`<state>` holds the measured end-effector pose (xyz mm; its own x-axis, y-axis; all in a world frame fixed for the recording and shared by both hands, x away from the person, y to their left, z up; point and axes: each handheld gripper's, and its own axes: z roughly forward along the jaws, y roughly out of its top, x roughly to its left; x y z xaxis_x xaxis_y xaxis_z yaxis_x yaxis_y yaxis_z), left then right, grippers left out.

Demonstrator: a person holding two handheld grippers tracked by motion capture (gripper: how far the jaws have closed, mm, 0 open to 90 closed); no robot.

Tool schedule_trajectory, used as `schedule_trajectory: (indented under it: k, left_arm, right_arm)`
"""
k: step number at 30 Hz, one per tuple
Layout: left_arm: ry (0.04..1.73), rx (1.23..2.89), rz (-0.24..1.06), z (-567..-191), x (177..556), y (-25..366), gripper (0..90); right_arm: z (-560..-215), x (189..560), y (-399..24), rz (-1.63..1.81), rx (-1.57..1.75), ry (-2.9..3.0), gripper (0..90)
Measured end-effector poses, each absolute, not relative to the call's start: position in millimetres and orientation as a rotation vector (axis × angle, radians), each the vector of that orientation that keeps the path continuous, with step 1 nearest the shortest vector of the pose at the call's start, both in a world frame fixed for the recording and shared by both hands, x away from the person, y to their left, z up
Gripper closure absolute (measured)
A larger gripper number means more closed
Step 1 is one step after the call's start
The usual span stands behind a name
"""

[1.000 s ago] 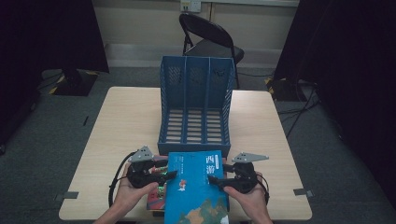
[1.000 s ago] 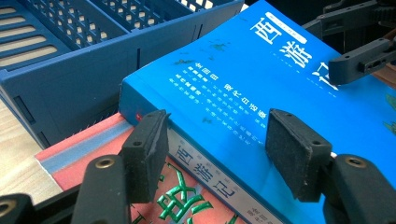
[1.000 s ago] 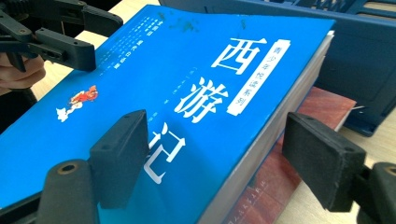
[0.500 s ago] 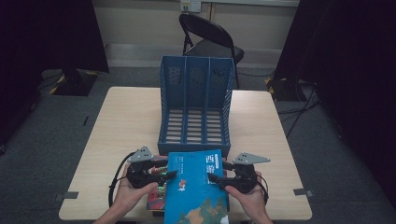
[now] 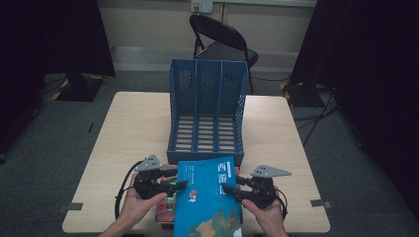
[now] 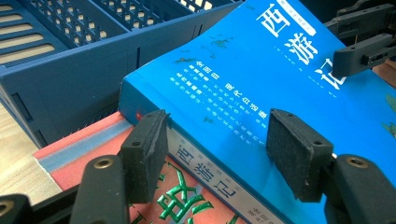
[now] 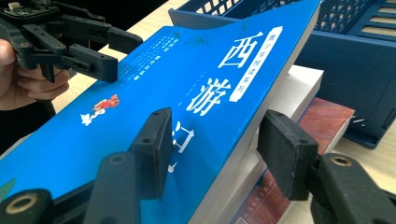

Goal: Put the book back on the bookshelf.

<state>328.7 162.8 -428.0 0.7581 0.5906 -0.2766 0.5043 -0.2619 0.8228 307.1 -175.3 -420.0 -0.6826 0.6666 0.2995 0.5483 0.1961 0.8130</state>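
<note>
A thick blue book [image 5: 210, 197] with white Chinese characters lies tilted on a stack of books at the table's front edge. My left gripper [image 5: 178, 186] straddles its spine. In the left gripper view, one pad sits under the spine and the other on the cover, so the left gripper [image 6: 217, 149] is shut on the blue book [image 6: 261, 79]. My right gripper [image 5: 230, 190] straddles the opposite page edge. Its jaws have just been closing with the blue book [image 7: 187, 70] between them. One pad of the right gripper [image 7: 215, 154] rests on the cover and the other stands just off the pages.
Under the blue book lie a red book [image 6: 93, 144], a white book [image 7: 299, 88] and a reddish-brown book [image 7: 327, 121]. A blue three-slot file rack [image 5: 207, 108] stands just behind the stack, mid-table. A black folding chair [image 5: 222, 39] is beyond the wooden table [image 5: 133, 128].
The right gripper's jaws have narrowed around the book's page edge. Both hands and the book stay where they were.
</note>
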Motion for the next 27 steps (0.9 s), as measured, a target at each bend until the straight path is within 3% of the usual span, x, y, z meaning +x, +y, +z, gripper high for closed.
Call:
schedule_trajectory:
  k: [16, 19, 27]
  left_arm:
    - [0.860, 1.906, 0.083, -430, 331, 162, 34.5]
    - [0.852, 1.905, 0.097, -429, 330, 161, 34.3]
    - [0.845, 1.894, 0.121, -432, 331, 158, 29.1]
  right_arm:
    - [-421, 350, -152, 1.583, 1.220, 2.426, 37.3]
    - [-420, 349, -151, 1.582, 1.221, 2.456, 44.9]
    - [-421, 343, -148, 1.600, 1.210, 2.502, 47.1]
